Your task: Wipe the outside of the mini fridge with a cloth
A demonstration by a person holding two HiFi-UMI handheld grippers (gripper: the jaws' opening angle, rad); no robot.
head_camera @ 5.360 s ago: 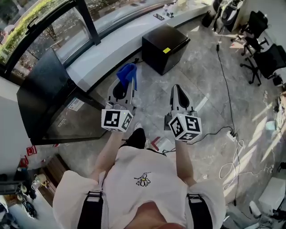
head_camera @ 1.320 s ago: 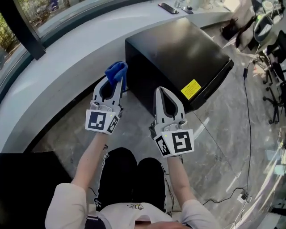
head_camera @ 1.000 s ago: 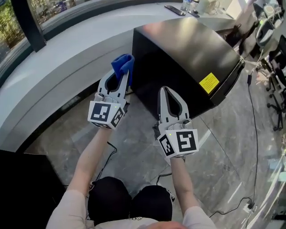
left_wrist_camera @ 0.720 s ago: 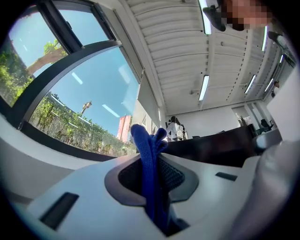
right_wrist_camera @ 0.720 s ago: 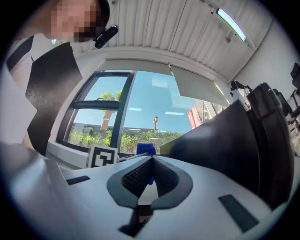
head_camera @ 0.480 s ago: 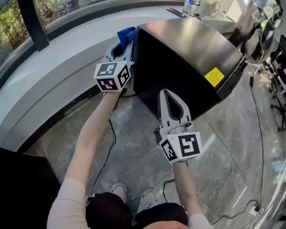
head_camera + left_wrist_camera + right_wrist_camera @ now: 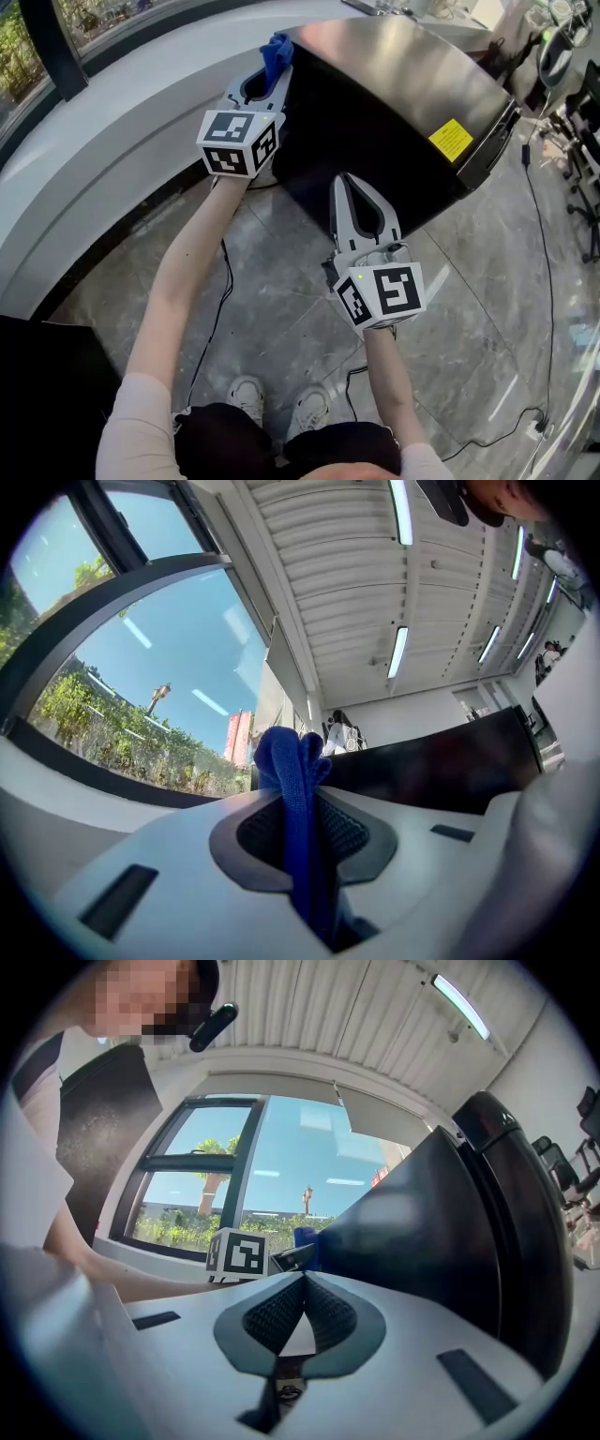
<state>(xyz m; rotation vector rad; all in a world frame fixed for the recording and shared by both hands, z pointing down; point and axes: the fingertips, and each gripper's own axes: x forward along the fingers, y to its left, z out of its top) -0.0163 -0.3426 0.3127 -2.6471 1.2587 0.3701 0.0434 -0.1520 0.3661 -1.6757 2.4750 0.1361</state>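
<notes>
Left gripper (image 7: 277,67) pinches the soft, limp blue cloth (image 7: 277,47) mid-fold at the black mini fridge's (image 7: 403,89) ten o'clock corner; right gripper (image 7: 348,181) clenched empty.

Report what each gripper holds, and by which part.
The left gripper is shut on the blue cloth, pinching a bunched fold; its rounded end sticks out past the jaws. The right gripper holds nothing, jaws together.

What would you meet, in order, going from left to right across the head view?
White ledge → left gripper holding blue cloth → right gripper → yellow label on the mini fridge
</notes>
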